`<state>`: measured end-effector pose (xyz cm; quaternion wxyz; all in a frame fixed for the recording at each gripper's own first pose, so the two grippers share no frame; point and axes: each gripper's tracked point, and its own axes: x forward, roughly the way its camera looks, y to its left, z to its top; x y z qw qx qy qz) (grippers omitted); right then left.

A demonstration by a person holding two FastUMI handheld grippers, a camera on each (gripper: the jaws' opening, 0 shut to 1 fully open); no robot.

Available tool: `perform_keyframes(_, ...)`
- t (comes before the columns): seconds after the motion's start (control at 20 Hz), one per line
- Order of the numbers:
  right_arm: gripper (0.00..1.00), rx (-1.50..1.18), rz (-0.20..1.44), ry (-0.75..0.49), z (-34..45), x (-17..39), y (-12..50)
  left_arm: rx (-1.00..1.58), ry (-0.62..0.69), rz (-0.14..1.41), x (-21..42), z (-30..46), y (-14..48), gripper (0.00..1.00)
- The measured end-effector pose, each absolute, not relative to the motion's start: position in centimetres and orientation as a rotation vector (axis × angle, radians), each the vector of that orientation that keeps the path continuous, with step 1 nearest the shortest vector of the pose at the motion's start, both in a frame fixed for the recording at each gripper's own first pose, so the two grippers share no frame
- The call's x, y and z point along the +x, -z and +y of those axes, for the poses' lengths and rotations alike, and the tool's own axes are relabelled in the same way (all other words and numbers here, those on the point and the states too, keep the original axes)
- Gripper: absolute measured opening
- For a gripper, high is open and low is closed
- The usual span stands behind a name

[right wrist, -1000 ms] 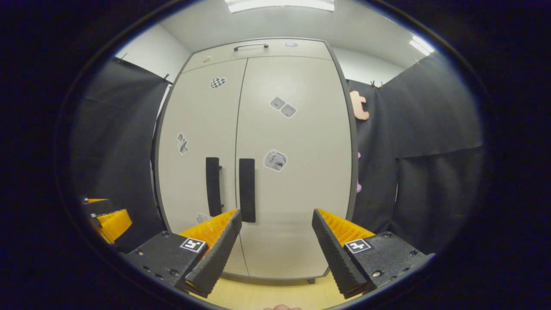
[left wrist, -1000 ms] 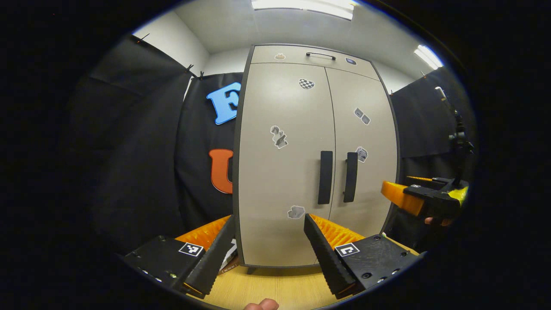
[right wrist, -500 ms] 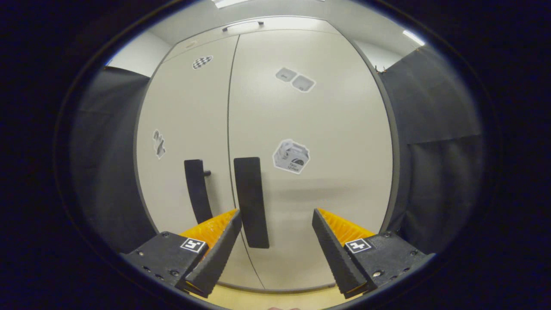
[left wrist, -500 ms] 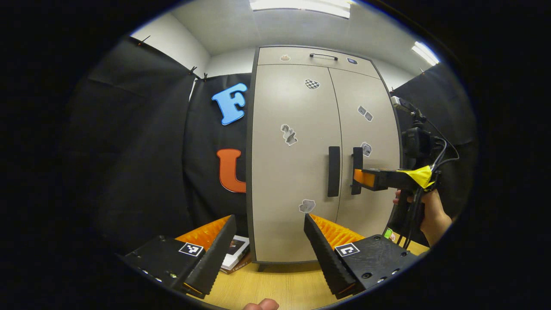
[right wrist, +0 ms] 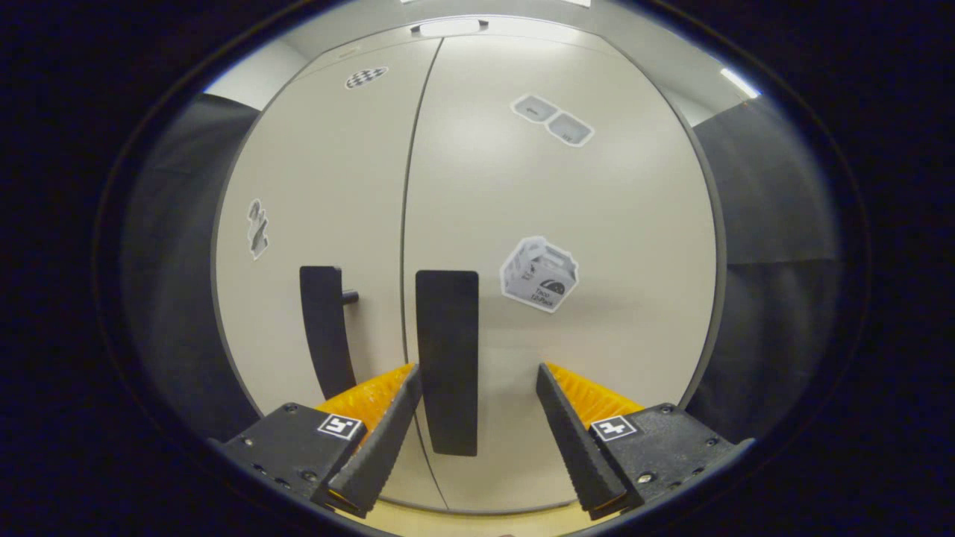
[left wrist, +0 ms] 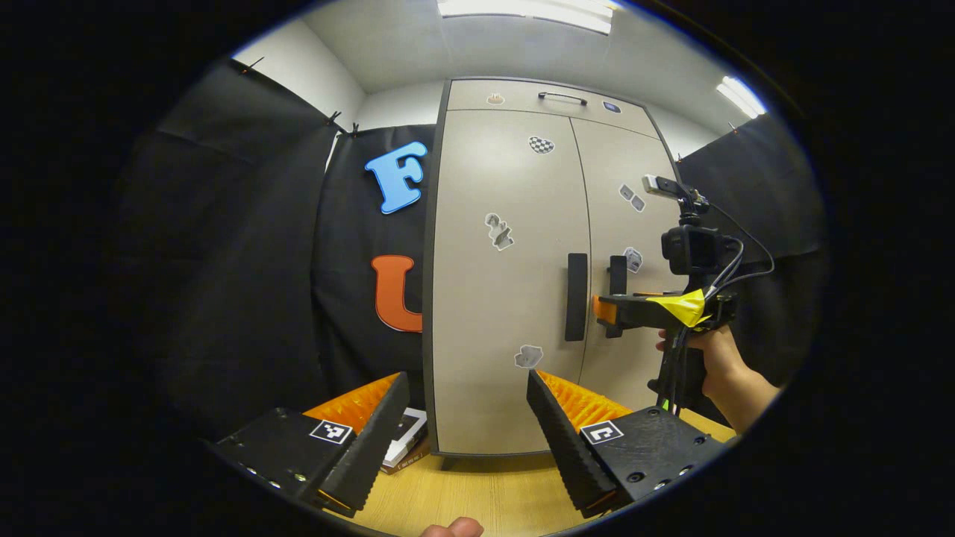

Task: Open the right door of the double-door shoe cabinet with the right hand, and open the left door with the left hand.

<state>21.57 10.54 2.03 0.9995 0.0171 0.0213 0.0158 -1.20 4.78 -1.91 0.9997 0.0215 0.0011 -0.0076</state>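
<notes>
Right door handle (right wrist: 446, 358) sits between my right gripper's (right wrist: 473, 406) wide-open, empty jaws; both doors shut. Next: clamp, pull.

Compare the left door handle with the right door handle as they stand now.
In the right gripper view, the right door handle stands between the open fingers of the right claw; the left door handle stands outside them. In the left gripper view, the right claw is up at the right handle, while the left claw hangs back from the left one. Both are dark vertical bars on shut doors.
</notes>
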Motion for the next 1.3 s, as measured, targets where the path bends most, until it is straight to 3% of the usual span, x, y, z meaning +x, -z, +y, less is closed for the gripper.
perform_keyframes(0.25,0.92,0.041,0.038,-0.022,10.3,21.7,-2.0,0.037,0.015,0.001,-0.8,5.0,1.9,0.95)
perform_keyframes(0.45,0.79,0.052,0.048,-0.054,11.0,21.6,-1.9,0.032,0.017,0.009,-0.5,5.1,2.3,0.95)
perform_keyframes(0.55,0.61,0.052,0.046,-0.082,12.1,21.7,-1.8,0.031,0.019,0.015,-0.5,5.1,2.4,0.95)
perform_keyframes(0.6,0.45,0.042,0.042,-0.076,12.2,21.7,-1.9,0.030,0.018,0.013,-0.5,5.1,2.4,0.95)
perform_keyframes(0.65,0.36,0.024,0.038,-0.075,12.2,21.8,-1.9,0.029,0.018,0.012,-0.5,5.1,2.4,0.95)
perform_keyframes(0.75,0.33,0.025,0.027,-0.097,12.1,21.5,-1.9,0.025,0.015,0.007,-0.5,5.2,2.2,0.95)
perform_keyframes(0.95,0.12,0.065,0.002,-0.113,12.2,21.8,-2.1,0.017,0.018,0.007,-0.1,5.1,2.3,0.95)
perform_keyframes(1.3,0.08,0.056,0.011,-0.111,12.1,21.4,-2.0,0.026,0.020,0.012,-0.3,4.6,2.4,0.95)
